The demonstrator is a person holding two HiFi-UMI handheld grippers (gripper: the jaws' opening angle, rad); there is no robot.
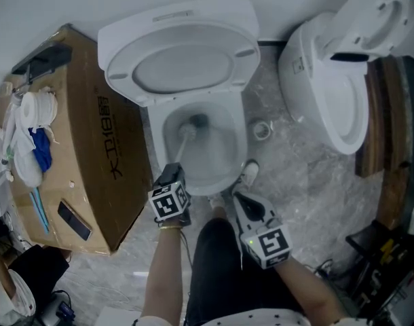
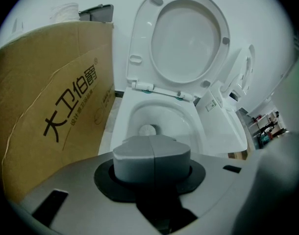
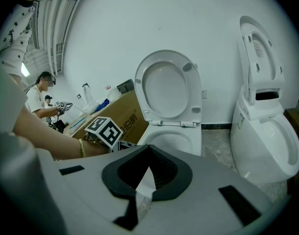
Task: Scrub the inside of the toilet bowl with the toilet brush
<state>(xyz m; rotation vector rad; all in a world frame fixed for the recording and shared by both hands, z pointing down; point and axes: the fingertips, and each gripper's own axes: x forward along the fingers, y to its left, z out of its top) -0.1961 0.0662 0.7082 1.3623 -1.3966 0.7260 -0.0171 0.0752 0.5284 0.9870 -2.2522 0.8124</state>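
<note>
A white toilet (image 1: 193,107) stands in the middle with its seat and lid (image 1: 183,66) raised. Inside the bowl (image 1: 220,158) lies the head of the toilet brush (image 1: 193,122), its pale handle slanting back to my left gripper (image 1: 173,176), which is shut on the handle. In the left gripper view the handle's grey end (image 2: 152,156) sits between the jaws, and the brush head (image 2: 148,129) shows low in the bowl (image 2: 184,124). My right gripper (image 1: 239,197) hovers at the bowl's front right, shut and holding nothing; its dark pads (image 3: 117,173) meet in the right gripper view.
A large cardboard box (image 1: 98,141) with loose items on top stands tight against the toilet's left. A second white toilet (image 1: 343,87) stands at the right, with dark wood (image 1: 390,134) beyond it. A small white ring (image 1: 261,130) lies on the marble floor between them. A person (image 3: 40,99) stands far left.
</note>
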